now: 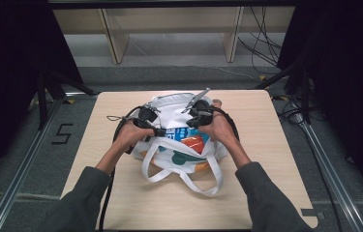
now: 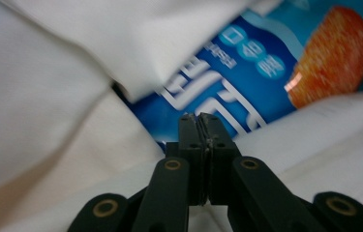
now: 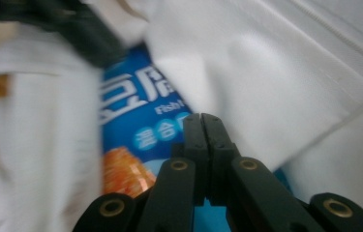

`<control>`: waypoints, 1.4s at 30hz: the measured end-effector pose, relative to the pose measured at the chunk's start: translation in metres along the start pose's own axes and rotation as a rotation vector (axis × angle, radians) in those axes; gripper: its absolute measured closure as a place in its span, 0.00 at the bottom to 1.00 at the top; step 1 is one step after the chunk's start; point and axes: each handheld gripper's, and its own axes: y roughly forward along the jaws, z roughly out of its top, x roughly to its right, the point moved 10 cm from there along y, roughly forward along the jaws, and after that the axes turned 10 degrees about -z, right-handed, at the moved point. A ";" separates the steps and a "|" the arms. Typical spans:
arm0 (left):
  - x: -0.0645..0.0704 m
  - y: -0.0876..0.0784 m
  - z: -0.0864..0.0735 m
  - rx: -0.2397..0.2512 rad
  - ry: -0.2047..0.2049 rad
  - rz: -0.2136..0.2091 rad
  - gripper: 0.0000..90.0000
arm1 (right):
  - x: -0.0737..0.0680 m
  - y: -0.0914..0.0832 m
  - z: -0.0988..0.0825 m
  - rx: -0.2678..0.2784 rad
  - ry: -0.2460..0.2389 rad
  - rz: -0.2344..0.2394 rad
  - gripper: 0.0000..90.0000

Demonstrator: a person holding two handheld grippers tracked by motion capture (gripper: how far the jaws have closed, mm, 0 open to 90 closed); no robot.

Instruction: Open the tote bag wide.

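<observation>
Both grippers — left [image 1: 161, 131], right [image 1: 192, 121] — have jaws closed, apparently empty, at the mouth of the bag [image 1: 169, 108] on the table [image 1: 266, 159]. The packet [image 1: 189, 137] lies inside — you may snag cloth and drag the bag.

The high view was evenly lit from overhead, the pale table [image 1: 266, 159] bright against dark surroundings at nine and three o'clock, with soft, short shadows under the forearms. In the left gripper view the white fabric [image 2: 48, 96] was overexposed and soft, and a small glare spot sat on the blue packet [image 2: 266, 72]. The right gripper view was blurred, worst toward nine o'clock.
</observation>
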 end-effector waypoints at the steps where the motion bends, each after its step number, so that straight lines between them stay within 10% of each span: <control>1: 0.003 0.001 -0.003 -0.011 0.009 -0.006 0.98 | 0.003 0.009 0.000 -0.031 -0.019 -0.017 1.00; 8: 0.032 -0.002 -0.045 -0.053 0.095 -0.055 0.99 | 0.052 0.058 -0.002 -0.147 -0.015 -0.230 1.00; 13: 0.031 -0.002 -0.046 -0.044 0.102 -0.062 0.99 | 0.058 0.077 -0.012 -0.177 0.051 -0.210 1.00; 22: 0.022 -0.025 -0.002 0.095 0.113 -0.003 0.94 | 0.047 0.015 0.004 0.027 0.079 -0.111 1.00; 27: -0.003 -0.031 0.030 0.193 0.049 0.082 0.93 | 0.023 -0.016 -0.025 0.007 0.021 -0.065 1.00; 30: -0.035 -0.035 0.031 0.152 0.038 0.215 0.95 | 0.022 -0.022 -0.059 -0.063 -0.019 -0.080 1.00; 33: -0.059 -0.030 0.018 0.119 -0.016 0.247 0.96 | 0.020 -0.026 -0.083 -0.085 -0.005 -0.024 1.00; 37: -0.071 -0.018 0.009 0.153 -0.086 0.207 0.99 | 0.006 -0.032 -0.118 -0.113 0.022 0.075 1.00; 42: -0.060 -0.020 0.010 0.130 -0.049 0.201 0.98 | -0.002 -0.033 -0.121 -0.122 -0.008 0.039 1.00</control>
